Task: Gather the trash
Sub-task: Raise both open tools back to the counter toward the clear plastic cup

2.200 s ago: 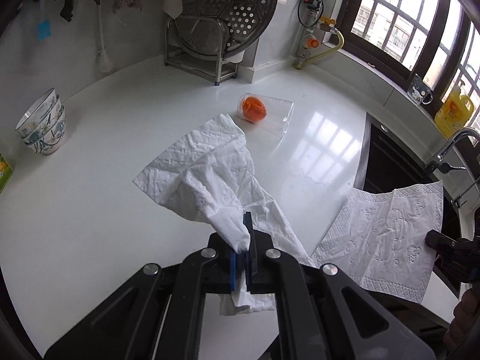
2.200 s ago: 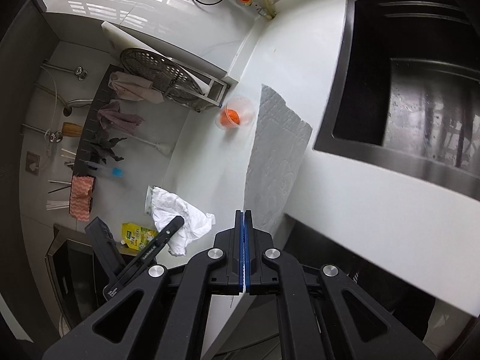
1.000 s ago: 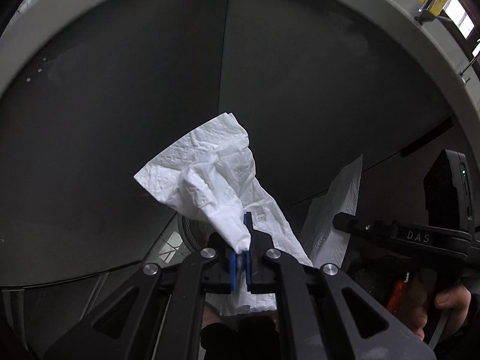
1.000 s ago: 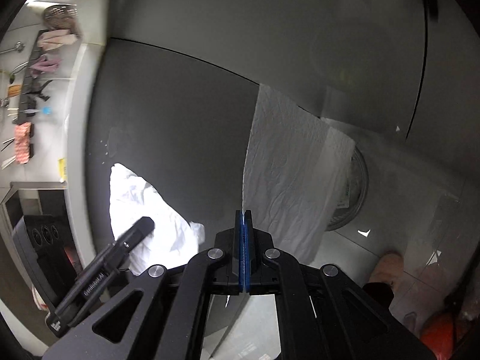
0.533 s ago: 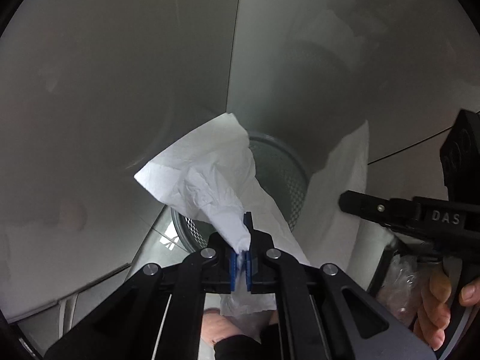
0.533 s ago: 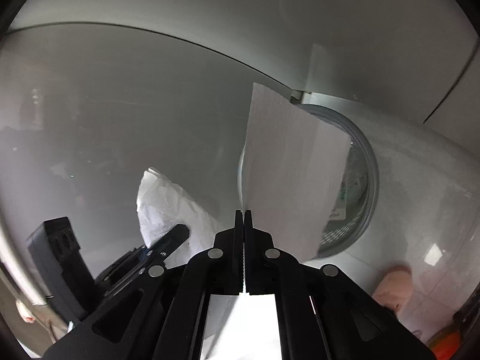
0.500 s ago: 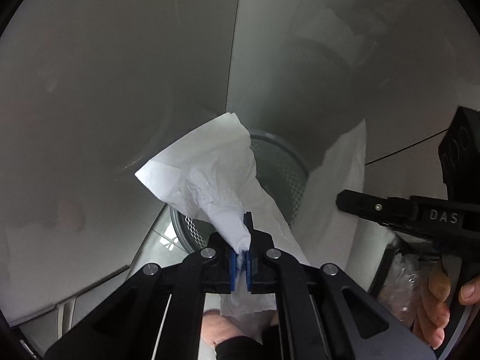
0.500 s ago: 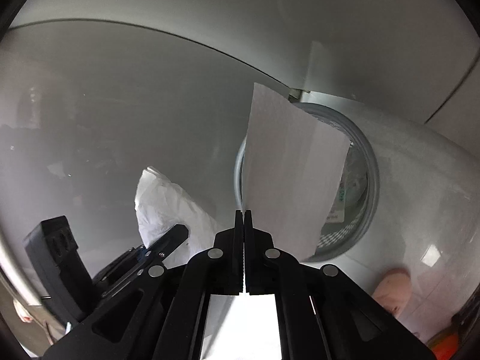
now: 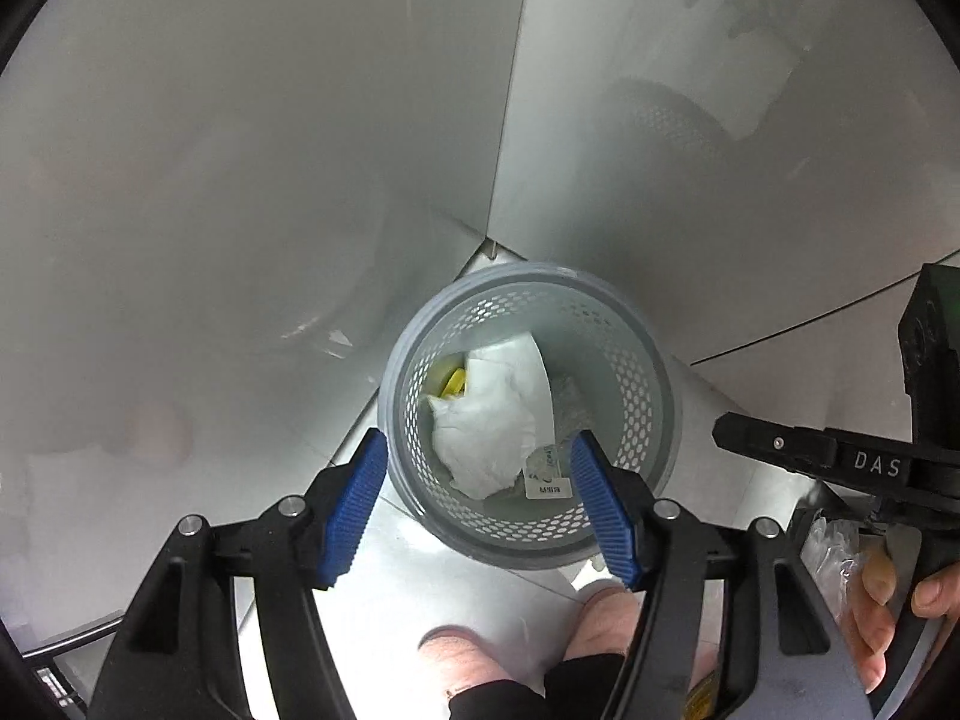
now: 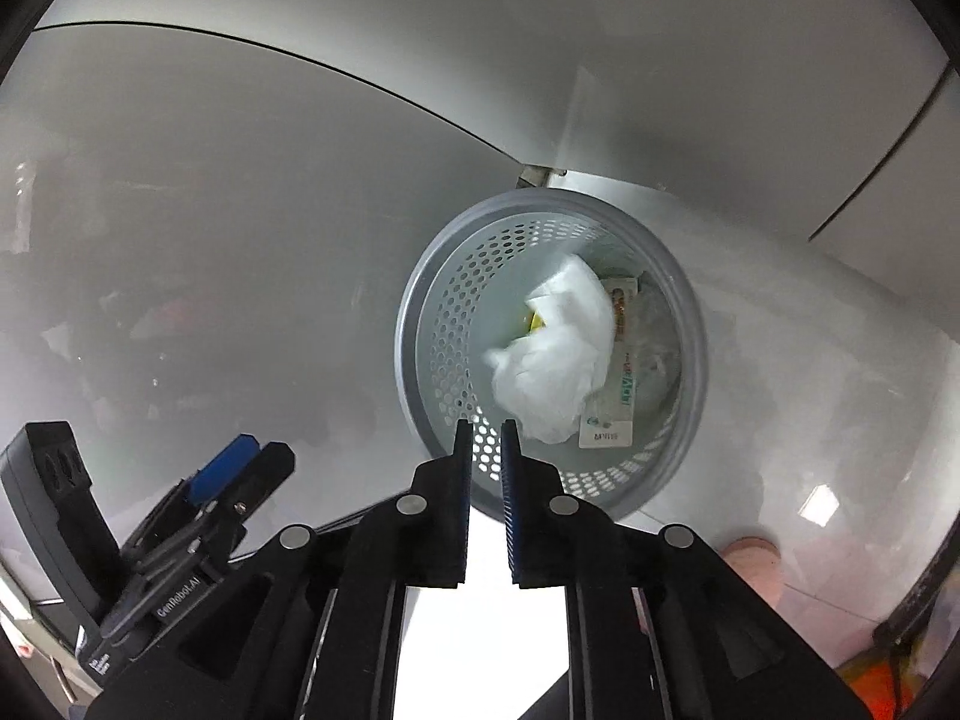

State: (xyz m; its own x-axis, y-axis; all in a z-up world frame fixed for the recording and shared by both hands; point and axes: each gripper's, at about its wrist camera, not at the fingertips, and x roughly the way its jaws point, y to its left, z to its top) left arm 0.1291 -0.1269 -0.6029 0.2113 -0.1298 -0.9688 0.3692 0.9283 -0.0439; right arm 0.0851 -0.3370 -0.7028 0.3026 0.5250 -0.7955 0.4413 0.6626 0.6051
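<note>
A grey perforated waste basket point(image 9: 654, 396) point(image 10: 420, 324) stands on the floor in a corner, straight below both grippers. White crumpled tissue point(image 9: 486, 426) point(image 10: 552, 360) lies loose inside it, on top of a yellow item point(image 9: 453, 384) and printed wrappers point(image 10: 624, 372). My left gripper point(image 9: 477, 441) hangs over the basket; its jaws are opening, they stand wide and nothing is between them. My right gripper point(image 10: 486, 426) is over the near rim; its jaws are opening to a narrow gap with nothing between the pads. A white patch behind its fingers is unclear.
Grey cabinet walls meet in a corner point(image 9: 492, 222) behind the basket. A person's foot point(image 9: 600, 618) point(image 10: 750, 552) is on the floor tiles by the basket. A hand point(image 9: 888, 600) holds the right gripper's handle, beside a clear plastic bag point(image 9: 834, 546).
The left jaws have sprung open and the crumpled tissue has dropped into the basket. The flat paper towel no longer stands ahead of the right fingers, which have parted slightly.
</note>
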